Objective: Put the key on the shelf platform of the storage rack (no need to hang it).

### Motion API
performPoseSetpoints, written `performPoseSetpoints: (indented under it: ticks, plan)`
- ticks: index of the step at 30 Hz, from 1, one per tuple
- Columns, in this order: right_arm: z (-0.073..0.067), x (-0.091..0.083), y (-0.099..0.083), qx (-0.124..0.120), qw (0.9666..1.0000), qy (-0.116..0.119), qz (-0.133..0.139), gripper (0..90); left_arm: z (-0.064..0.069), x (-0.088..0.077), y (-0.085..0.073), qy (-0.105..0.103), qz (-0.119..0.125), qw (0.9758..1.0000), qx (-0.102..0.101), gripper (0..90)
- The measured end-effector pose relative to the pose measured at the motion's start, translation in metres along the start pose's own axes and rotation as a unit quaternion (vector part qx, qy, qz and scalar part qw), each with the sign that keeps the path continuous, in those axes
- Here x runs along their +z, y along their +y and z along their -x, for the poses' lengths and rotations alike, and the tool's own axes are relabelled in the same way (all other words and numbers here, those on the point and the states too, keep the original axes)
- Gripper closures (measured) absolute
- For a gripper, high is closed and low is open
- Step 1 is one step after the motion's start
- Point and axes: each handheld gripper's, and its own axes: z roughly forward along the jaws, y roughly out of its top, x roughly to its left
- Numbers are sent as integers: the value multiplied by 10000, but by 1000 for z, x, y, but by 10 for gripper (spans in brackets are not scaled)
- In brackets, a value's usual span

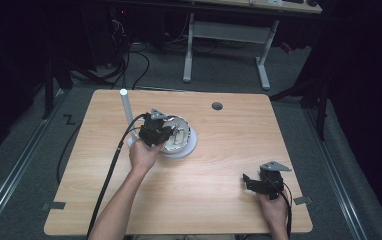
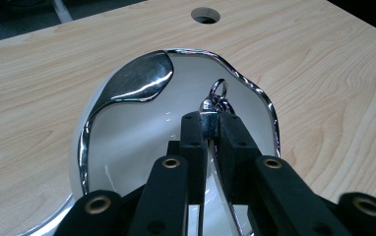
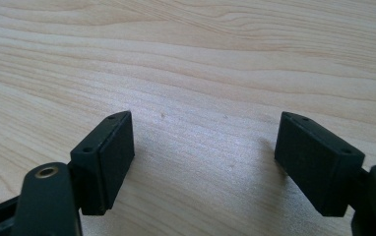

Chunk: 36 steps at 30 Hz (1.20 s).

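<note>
A white dish (image 1: 186, 146) with a wavy chrome rim (image 2: 269, 110) sits left of the table's middle. My left gripper (image 1: 155, 131) hangs over it, held by a hand. In the left gripper view its jaws (image 2: 206, 120) are shut on a small silver clasp (image 2: 207, 109) with a ring (image 2: 219, 88) at its far end, inside the dish. A shiny spoon-shaped chrome part (image 2: 139, 81) lies along the dish's far left edge. My right gripper (image 1: 251, 182) rests low near the front right of the table, open (image 3: 203, 147), with bare wood between its pads.
A white upright post (image 1: 126, 107) stands just left of the dish. A round cable hole (image 1: 217, 106) (image 2: 205, 15) is in the tabletop (image 1: 219, 165) behind the dish. A desk frame and cables are on the floor beyond the table.
</note>
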Motion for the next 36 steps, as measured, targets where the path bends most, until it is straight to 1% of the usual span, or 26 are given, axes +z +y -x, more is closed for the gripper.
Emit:
performPoseSetpoints:
  ticks: [1, 2, 4, 6, 7, 9, 10, 14, 17, 19, 20, 21, 22, 24, 26, 29, 30, 32, 33, 34, 36]
  plan:
    - [0, 0, 0, 0, 10000, 0, 0, 232, 0, 1, -1, 17, -2, 10000, -34, 817]
    - [0, 0, 0, -1, 10000, 0, 0, 232, -1, 3, -1, 9, -2, 10000, 27, 817]
    - [0, 0, 0, 1, 10000, 0, 0, 232, -1, 6, -1, 46, 8, 10000, 15, 817]
    - [0, 0, 0, 0, 10000, 0, 0, 232, -2, 8, 1, 58, 31, 10000, -34, 815]
    - [0, 0, 0, 0, 10000, 0, -1, 232, -1, 8, 2, 93, 49, 9999, -122, 815]
    - [0, 0, 0, 1, 10000, 0, 0, 232, -2, 11, 2, 65, 67, 9999, -71, 814]
    - [0, 0, 0, 1, 10000, 0, 0, 232, -2, 12, 2, 80, 72, 9999, -77, 814]
    - [0, 0, 0, 1, 10000, 0, 0, 232, -5, 18, -2, 174, 68, 9998, -15, 804]
    - [0, 0, 0, 1, 10000, 0, 0, 232, -8, 21, -4, 239, 59, 9996, 100, 803]
    - [0, 0, 0, 0, 10000, 0, 0, 233, -8, 21, -4, 265, 68, 9996, 71, 800]
    - [0, 0, 0, 0, 10000, 1, 0, 232, -7, 20, -4, 229, 58, 9997, 31, 794]
    - [0, 0, 0, 1, 10000, 1, 0, 232, -7, 20, -4, 237, 68, 9997, 19, 783]
    - [0, 0, 0, 1, 10000, 2, 0, 232, -6, 19, -4, 200, 46, 9998, 30, 754]
    - [0, 0, 0, -1, 10000, 2, -1, 232, -6, 17, -4, 200, 86, 9997, 85, 691]
    - [0, 0, 0, 0, 10000, 2, 0, 232, -7, 15, -4, 226, 137, 9996, 125, 658]
    - [0, 0, 0, 1, 10000, 1, -1, 232, -9, 9, -1, 190, 159, 9996, 102, 597]
    - [0, 0, 0, 0, 10000, 1, 0, 232, -10, 7, 0, 198, 160, 9997, 65, 583]
    - [0, 0, 0, -2, 10000, 1, 0, 232, -12, 3, 2, 178, 150, 9997, 116, 554]
    - [0, 0, 0, 0, 10000, 1, 0, 232, -13, 2, 2, 211, 156, 9996, 91, 542]
    - [0, 0, 0, -2, 10000, 0, -1, 232, -14, 0, 3, 216, 180, 9995, 140, 532]
    - [0, 0, 0, -4, 10000, 0, 0, 232, -16, -3, 5, 204, 219, 9994, 145, 520]
